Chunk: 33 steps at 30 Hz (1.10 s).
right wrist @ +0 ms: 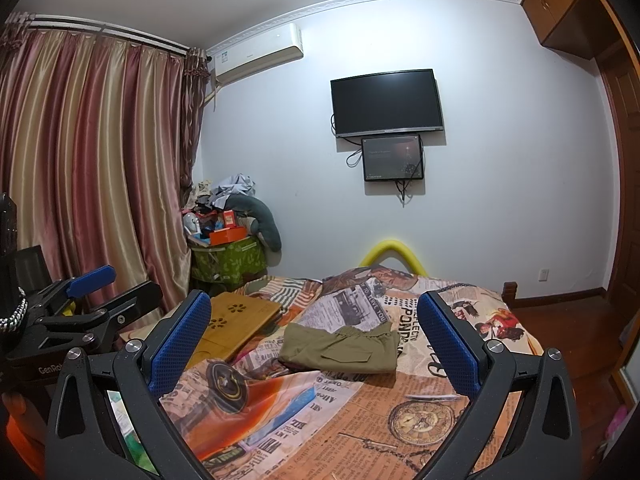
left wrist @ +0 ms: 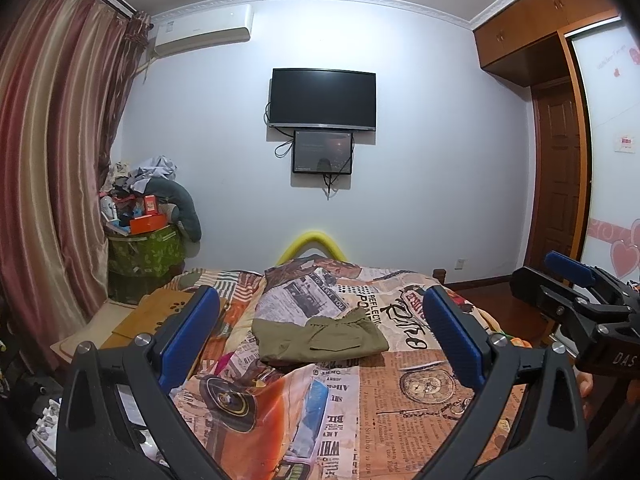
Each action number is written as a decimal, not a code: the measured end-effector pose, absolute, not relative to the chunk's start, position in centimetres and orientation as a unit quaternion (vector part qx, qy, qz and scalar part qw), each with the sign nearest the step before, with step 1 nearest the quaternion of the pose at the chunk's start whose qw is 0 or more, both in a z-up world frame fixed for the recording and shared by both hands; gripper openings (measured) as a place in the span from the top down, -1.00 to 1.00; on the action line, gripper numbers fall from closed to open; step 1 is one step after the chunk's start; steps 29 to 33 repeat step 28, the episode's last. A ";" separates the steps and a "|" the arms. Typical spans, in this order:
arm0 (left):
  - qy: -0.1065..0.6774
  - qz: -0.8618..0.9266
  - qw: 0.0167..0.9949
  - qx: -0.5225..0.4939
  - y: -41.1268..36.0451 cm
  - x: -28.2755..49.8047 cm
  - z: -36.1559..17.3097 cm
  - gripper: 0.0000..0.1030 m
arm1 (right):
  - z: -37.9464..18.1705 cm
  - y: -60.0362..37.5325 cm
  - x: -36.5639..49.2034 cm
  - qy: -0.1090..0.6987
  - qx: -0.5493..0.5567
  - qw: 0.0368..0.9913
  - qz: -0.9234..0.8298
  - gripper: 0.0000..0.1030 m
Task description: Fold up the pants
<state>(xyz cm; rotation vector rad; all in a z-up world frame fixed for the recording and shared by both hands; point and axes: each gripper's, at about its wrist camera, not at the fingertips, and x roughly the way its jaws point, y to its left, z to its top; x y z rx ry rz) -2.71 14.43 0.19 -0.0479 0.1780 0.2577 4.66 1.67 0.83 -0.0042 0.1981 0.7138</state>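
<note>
A bed covered by a newspaper-print quilt fills the lower part of both views, and everything else is best placed against it. Beyond its far end, a wall-mounted television hangs with a smaller screen just beneath; off its left far corner a green bin is heaped with boxes and clothes beside the striped curtain. A bamboo lap tray lies on the bed's left side. Near the bed's middle sit the olive pants, already doubled into a compact rectangle with the elastic waistband and a flap pocket uppermost, so the folding looks finished or nearly so. The left gripper and the right gripper are both held up over the near end of the bed, well clear of the cloth, blue pads spread wide and gripping nothing. That raised, empty posture reads as stepping back from a finished fold, though a last tidy could follow.
</note>
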 end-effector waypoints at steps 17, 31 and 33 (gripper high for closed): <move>0.097 0.110 0.989 -0.021 14.3 -2.7 0.0 -0.99 | 0.8 1.6 4.5 0.097 -0.002 0.932 0.348 -0.99; 0.103 0.101 0.989 -0.029 14.5 -2.3 0.0 -0.99 | 0.7 1.6 4.6 0.102 -0.002 0.931 0.350 -0.99; 0.103 0.101 0.989 -0.029 14.5 -2.3 0.0 -0.99 | 0.7 1.6 4.6 0.102 -0.002 0.931 0.350 -0.99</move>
